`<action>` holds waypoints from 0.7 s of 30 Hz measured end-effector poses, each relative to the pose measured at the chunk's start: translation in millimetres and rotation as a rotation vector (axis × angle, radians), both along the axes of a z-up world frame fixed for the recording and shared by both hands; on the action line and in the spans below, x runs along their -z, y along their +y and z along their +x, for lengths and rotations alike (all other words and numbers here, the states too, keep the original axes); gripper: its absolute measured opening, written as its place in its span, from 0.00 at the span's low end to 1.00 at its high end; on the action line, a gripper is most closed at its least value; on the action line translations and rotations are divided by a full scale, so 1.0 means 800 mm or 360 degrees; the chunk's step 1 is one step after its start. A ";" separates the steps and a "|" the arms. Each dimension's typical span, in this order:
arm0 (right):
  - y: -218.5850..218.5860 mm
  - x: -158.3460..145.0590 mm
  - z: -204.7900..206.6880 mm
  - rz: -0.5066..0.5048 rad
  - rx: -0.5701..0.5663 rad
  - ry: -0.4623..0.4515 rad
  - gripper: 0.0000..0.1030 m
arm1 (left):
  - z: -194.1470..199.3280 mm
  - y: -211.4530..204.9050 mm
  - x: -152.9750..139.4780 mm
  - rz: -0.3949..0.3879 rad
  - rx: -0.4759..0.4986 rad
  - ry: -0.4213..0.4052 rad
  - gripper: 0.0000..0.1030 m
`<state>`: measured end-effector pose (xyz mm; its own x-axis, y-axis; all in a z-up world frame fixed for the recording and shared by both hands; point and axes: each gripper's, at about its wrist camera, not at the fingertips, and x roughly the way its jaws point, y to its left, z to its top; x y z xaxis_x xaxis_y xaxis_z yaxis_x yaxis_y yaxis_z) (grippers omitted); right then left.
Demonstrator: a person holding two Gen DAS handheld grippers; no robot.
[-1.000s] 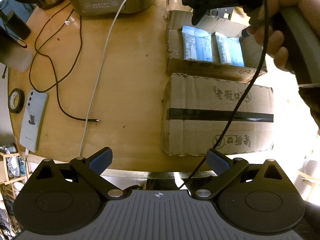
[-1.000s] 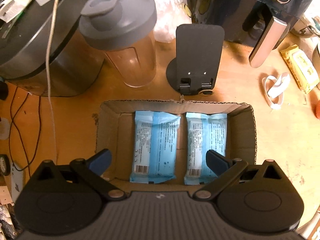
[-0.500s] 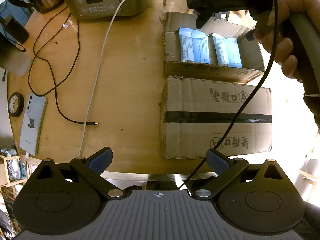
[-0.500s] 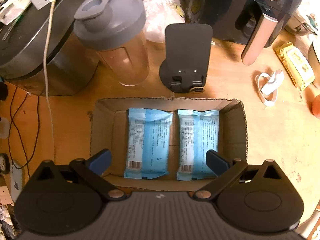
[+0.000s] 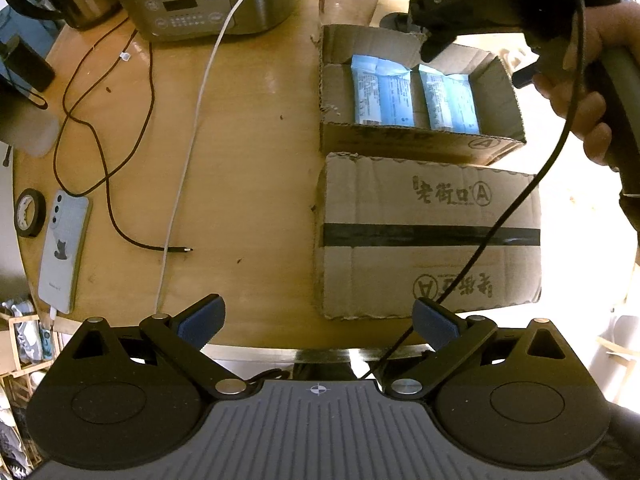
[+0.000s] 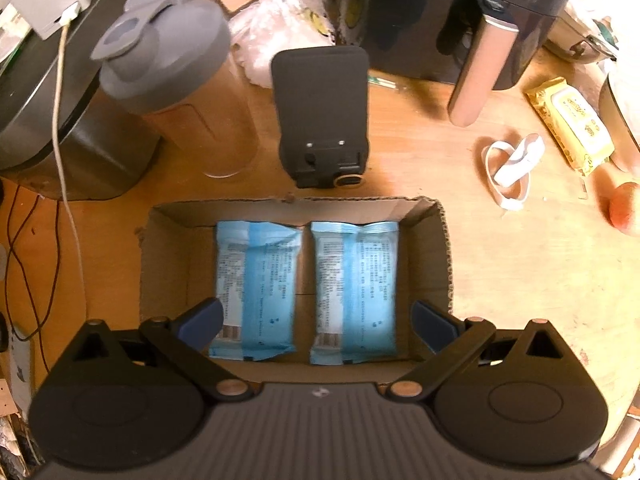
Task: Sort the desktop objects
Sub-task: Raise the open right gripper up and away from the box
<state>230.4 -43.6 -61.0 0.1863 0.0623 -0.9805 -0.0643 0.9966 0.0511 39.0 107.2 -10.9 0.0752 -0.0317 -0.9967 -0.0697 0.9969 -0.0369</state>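
Blue packets: you have two pale blue sealed packets, the left packet [image 6: 256, 288] and the right packet [image 6: 354, 288], lying flat and side by side, with printed text and a barcode at their near ends.
Where they lie: both rest inside the open cardboard box [image 6: 168, 256], which sits on the wooden tabletop [image 5: 248, 152] just behind a closed, taped box [image 5: 432, 236].
Your right claw [image 6: 316, 320]: released, its blue pads spread wide and holding nothing, hovering over the near edge of the open box, with both packets lying between the two fingers.
Your left claw [image 5: 318, 322]: also released and empty, at the near rim of the tabletop, in front of the taped box.
Your right hand [image 5: 580, 92]: seen from the left wrist, it grips the handle above the right side of the open box.
Around the box: a shaker bottle [image 6: 180, 92] and a dark phone stand [image 6: 322, 120] stand just behind it.
Since half a second ago: your right claw has drawn nearer to the packets, which fill more of its view; the packets themselves have not moved, and both claws stay spread.
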 end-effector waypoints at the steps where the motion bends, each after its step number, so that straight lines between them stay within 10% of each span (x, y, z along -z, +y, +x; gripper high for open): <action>1: -0.003 0.000 0.000 -0.0002 0.0003 0.0000 1.00 | 0.000 0.000 0.000 0.0000 0.0000 0.0000 1.00; 21: -0.054 0.001 0.002 -0.0013 0.0056 0.0002 1.00 | 0.005 -0.009 0.000 0.0003 0.0010 -0.0002 1.00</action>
